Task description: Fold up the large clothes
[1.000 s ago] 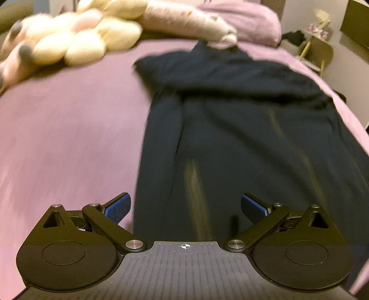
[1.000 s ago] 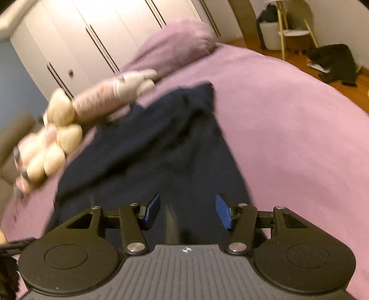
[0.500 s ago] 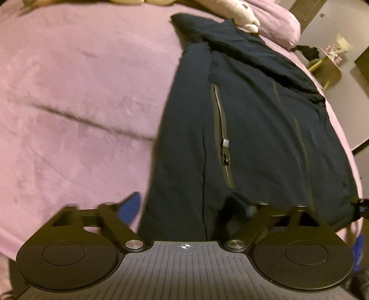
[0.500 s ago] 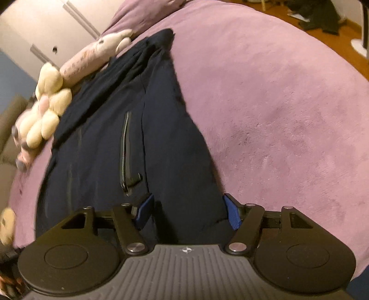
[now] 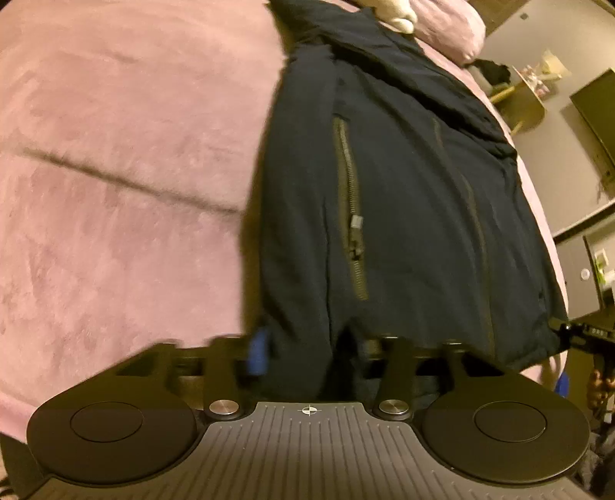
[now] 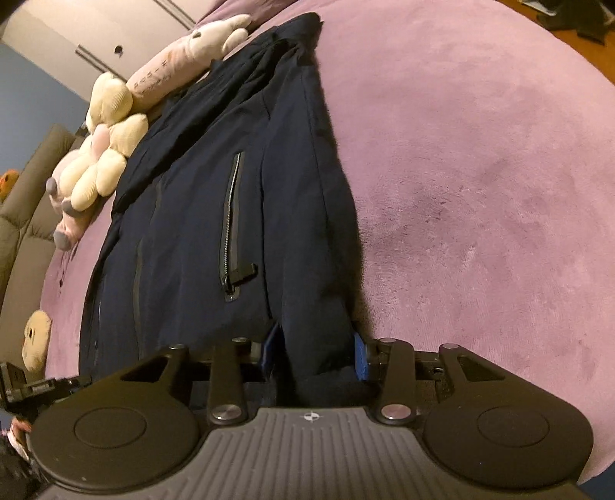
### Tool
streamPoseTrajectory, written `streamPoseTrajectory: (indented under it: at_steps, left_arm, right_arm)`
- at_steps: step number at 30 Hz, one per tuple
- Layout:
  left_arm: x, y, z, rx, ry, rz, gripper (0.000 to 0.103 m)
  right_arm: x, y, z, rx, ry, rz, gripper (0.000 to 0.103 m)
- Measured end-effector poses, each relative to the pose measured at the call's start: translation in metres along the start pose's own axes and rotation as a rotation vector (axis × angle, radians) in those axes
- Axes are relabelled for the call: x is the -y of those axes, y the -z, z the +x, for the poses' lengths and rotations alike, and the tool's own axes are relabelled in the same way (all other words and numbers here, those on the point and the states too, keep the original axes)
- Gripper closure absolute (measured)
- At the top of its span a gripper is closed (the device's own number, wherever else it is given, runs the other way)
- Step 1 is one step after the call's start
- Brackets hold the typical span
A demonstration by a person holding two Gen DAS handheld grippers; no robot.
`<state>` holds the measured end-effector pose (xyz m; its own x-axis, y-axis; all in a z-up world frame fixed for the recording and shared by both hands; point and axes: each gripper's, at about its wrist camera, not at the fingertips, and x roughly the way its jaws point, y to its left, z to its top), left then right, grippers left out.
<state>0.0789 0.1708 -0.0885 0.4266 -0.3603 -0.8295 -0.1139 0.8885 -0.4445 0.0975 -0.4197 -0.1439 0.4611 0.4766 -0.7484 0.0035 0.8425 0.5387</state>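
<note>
Across the purple bed [image 5: 115, 192] a dark navy jacket [image 5: 403, 200] lies spread flat, its bottom hem toward both cameras and its collar end far off by a pale plush toy [image 6: 115, 127] and a purple pillow [image 5: 449, 27]. At the hem's corner on the left-hand side of the garment, the left claw [image 5: 307, 346] points steeply down onto the cloth: its blue pad shows at the jacket's outer edge, the other finger is sunk behind a fold of fabric, and the jaws are closing with the hem bunched between them, the pads already seeming to press on it. A zipped pocket [image 5: 351, 215] runs away from this claw up the jacket's front, just beyond the fingers and slightly to their right. In the left wrist view the other tool shows at the far right edge, at the opposite hem corner. From the right wrist view, the right claw [image 6: 313, 354] sits at that other corner, where the jacket's edge meets bare bedcover; a thick fold of navy cloth stands between its two blue pads, which touch it on either side, and these jaws too are closing on it. A second zipped pocket [image 6: 232, 227] lies just ahead and left of this claw, its pull tab sticking sideways. Both claws are thus at the same hem, well apart, one at each corner, with the whole jacket stretching away from them
</note>
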Motion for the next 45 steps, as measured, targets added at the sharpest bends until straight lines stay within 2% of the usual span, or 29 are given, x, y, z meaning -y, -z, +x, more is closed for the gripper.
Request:
streamPoseTrajectory:
  at_steps: [1, 3, 5, 10, 13, 16, 18, 21, 23, 26, 30, 32, 34, 36, 37, 38, 39, 40, 42, 45]
  left_arm:
    - [0.002, -0.003, -0.002, 0.006, 0.005, -0.008, 0.081]
    - [0.004, -0.011, -0.010, 0.025, 0.044, -0.058, 0.085]
    - [0.009, -0.024, -0.022, 0.076, 0.103, -0.090, 0.085]
    - [0.026, -0.079, -0.046, 0.235, 0.199, -0.153, 0.087]
    - [0.024, -0.116, -0.042, 0.303, 0.204, -0.208, 0.087]
    - [0.015, -0.156, -0.024, 0.358, 0.173, -0.279, 0.087]
    - [0.006, -0.180, -0.004, 0.367, 0.160, -0.353, 0.087]
    - [0.002, -0.207, 0.035, 0.342, 0.097, -0.387, 0.087]
    - [0.002, -0.220, 0.063, 0.312, 0.033, -0.400, 0.087]
    - [-0.009, -0.222, 0.088, 0.296, -0.019, -0.428, 0.086]
    - [-0.019, -0.222, 0.103, 0.312, -0.001, -0.440, 0.082]
    - [-0.023, -0.221, 0.099, 0.314, 0.030, -0.437, 0.080]
    - [-0.027, -0.220, 0.091, 0.317, 0.074, -0.475, 0.079]
    - [-0.029, -0.216, 0.074, 0.357, 0.116, -0.496, 0.073]
    - [-0.028, -0.214, 0.065, 0.390, 0.129, -0.481, 0.067]
    - [-0.026, -0.213, 0.056, 0.428, 0.129, -0.458, 0.053]
    - [-0.022, -0.211, 0.045, 0.479, 0.102, -0.418, 0.033]
    - [-0.019, -0.210, 0.036, 0.518, 0.065, -0.370, 0.028]
    - [-0.008, -0.207, 0.024, 0.571, 0.001, -0.261, 0.028]
    - [0.004, -0.205, 0.026, 0.572, -0.011, -0.152, 0.016]
  right_arm:
    - [-0.004, -0.002, 0.000, 0.001, -0.008, -0.012, 0.080]
    - [-0.013, -0.006, -0.002, 0.009, -0.024, -0.032, 0.083]
    - [-0.017, -0.013, -0.008, 0.030, -0.105, -0.003, 0.085]
    - [-0.033, -0.054, -0.019, 0.152, -0.254, 0.090, 0.085]
    - [-0.041, -0.089, -0.015, 0.230, -0.279, 0.146, 0.085]
    - [-0.044, -0.124, -0.005, 0.312, -0.223, 0.171, 0.086]
    - [-0.039, -0.150, 0.012, 0.343, -0.178, 0.249, 0.086]
    - [-0.035, -0.182, 0.045, 0.343, -0.139, 0.339, 0.085]
    - [-0.041, -0.200, 0.074, 0.329, -0.075, 0.334, 0.086]
    - [-0.047, -0.214, 0.117, 0.278, 0.030, 0.319, 0.086]
    - [-0.050, -0.213, 0.143, 0.269, 0.094, 0.266, 0.086]
    - [-0.051, -0.214, 0.146, 0.271, 0.095, 0.248, 0.086]
    - [-0.049, -0.215, 0.144, 0.264, 0.074, 0.239, 0.085]
    - [-0.046, -0.216, 0.132, 0.263, 0.039, 0.241, 0.080]
    - [-0.046, -0.215, 0.120, 0.295, 0.006, 0.240, 0.075]
    - [-0.046, -0.211, 0.103, 0.360, -0.033, 0.233, 0.065]
    - [-0.047, -0.208, 0.089, 0.424, -0.048, 0.212, 0.057]
    - [-0.049, -0.203, 0.077, 0.476, -0.026, 0.172, 0.039]
    - [-0.058, -0.196, 0.066, 0.505, 0.067, 0.064, 0.035]
    - [-0.064, -0.188, 0.073, 0.453, 0.138, -0.053, 0.036]
